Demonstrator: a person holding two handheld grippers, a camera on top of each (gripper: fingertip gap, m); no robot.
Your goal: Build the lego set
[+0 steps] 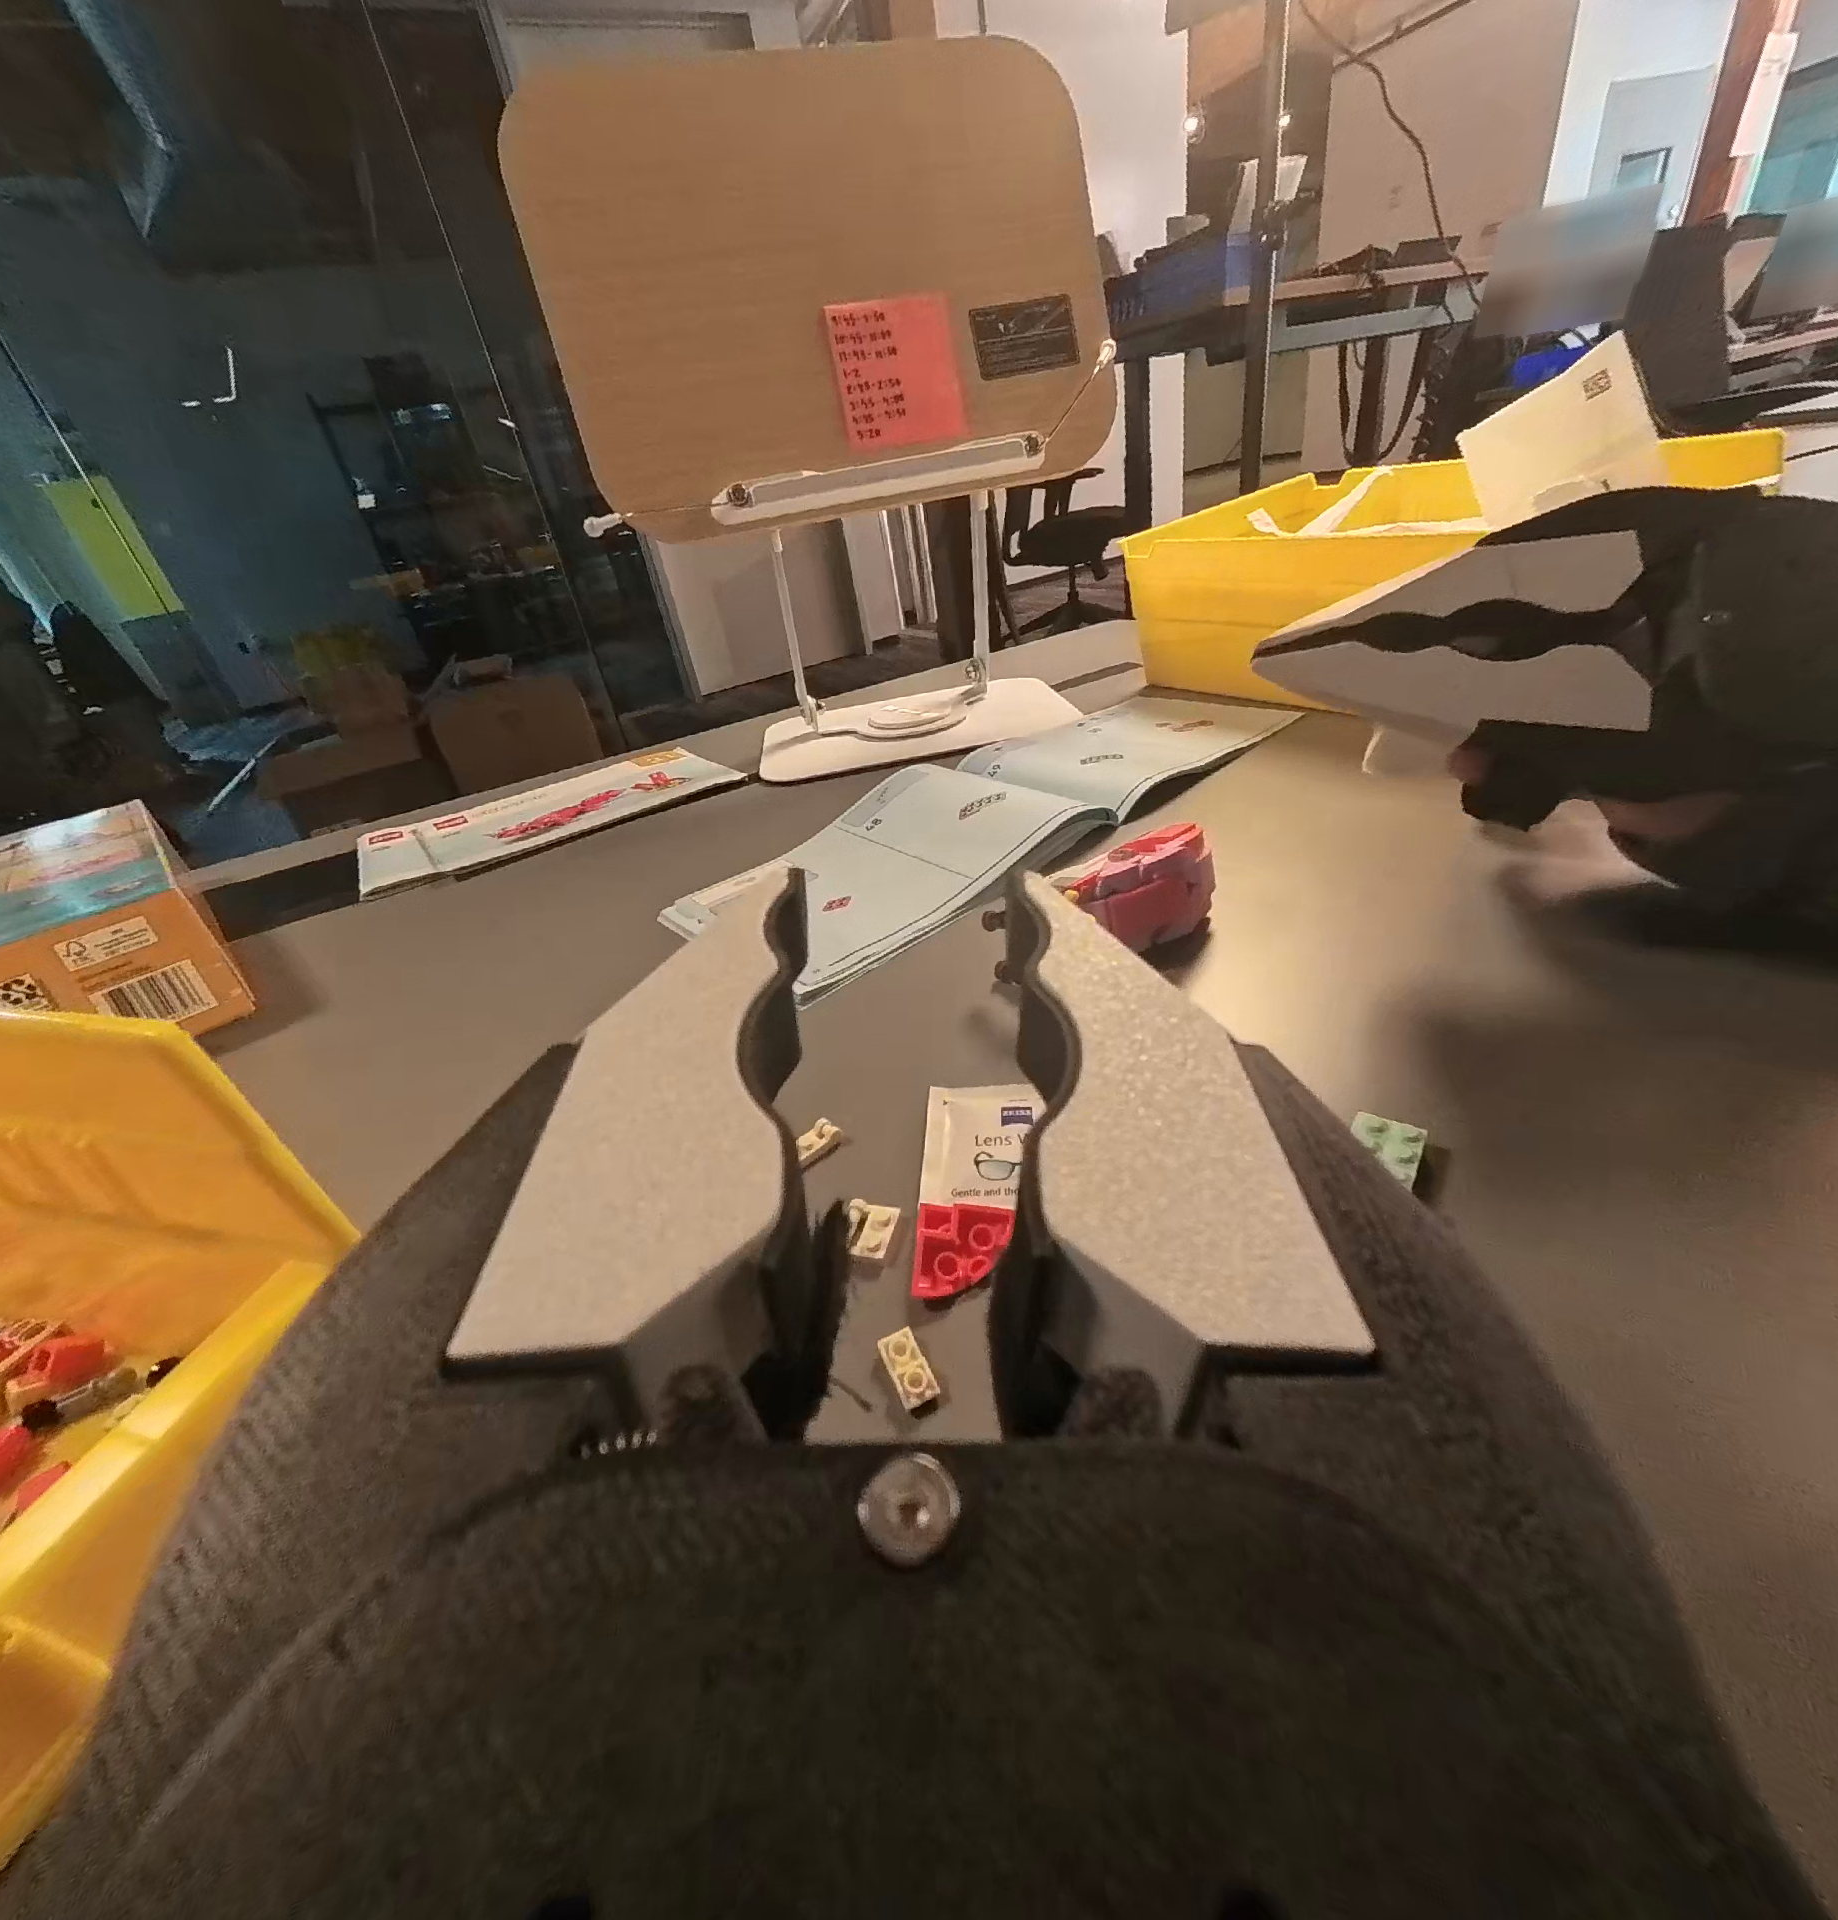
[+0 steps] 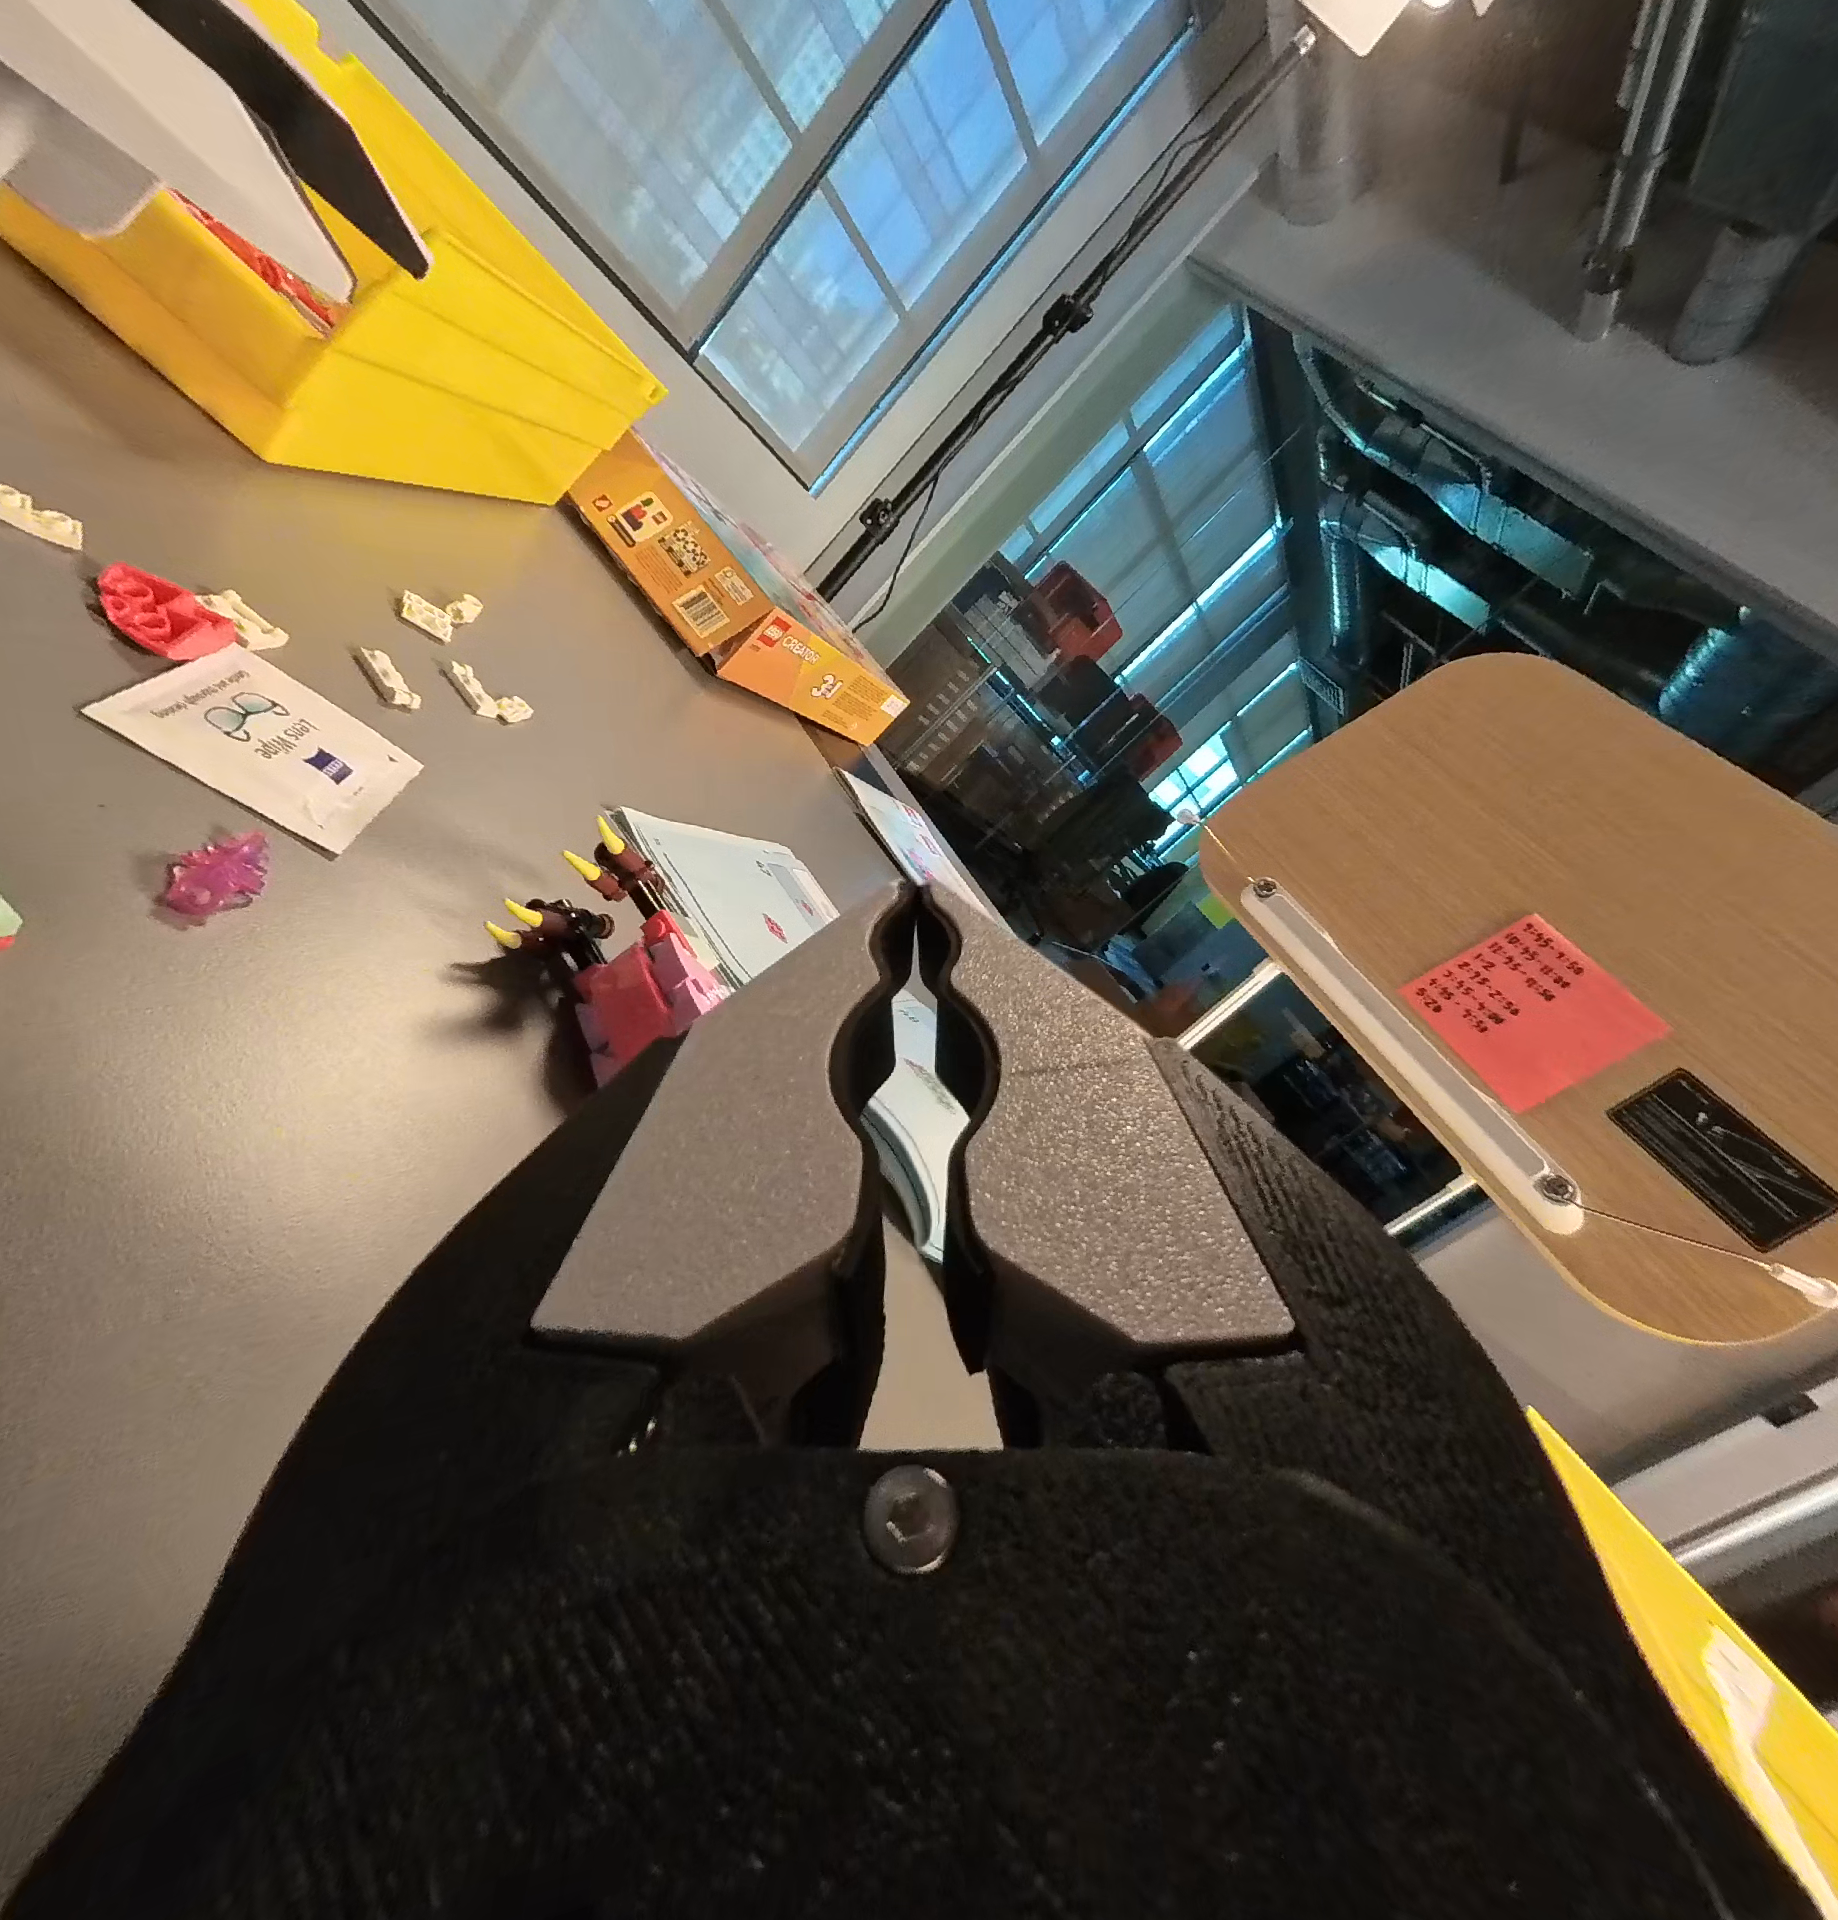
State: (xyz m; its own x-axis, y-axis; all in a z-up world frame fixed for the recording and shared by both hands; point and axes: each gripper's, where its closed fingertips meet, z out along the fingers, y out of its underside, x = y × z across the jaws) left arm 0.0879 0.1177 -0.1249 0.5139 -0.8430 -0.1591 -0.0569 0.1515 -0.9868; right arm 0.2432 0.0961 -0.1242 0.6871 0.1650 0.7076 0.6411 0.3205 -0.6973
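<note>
Jaws of left gripper [image 1: 904,904] gape empty above open booklet [image 1: 925,831]; right gripper's [image 2: 917,896] closed, bare.

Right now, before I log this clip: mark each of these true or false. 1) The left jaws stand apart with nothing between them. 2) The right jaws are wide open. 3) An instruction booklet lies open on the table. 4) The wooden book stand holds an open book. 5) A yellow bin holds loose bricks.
1) True: the left gripper has its jaws apart, nothing between them.
2) False: the right gripper has its tips together.
3) True: the booklet lies open.
4) False: the book stand bears only a pink note and a black label.
5) True: the yellow bin has bricks inside.
</note>
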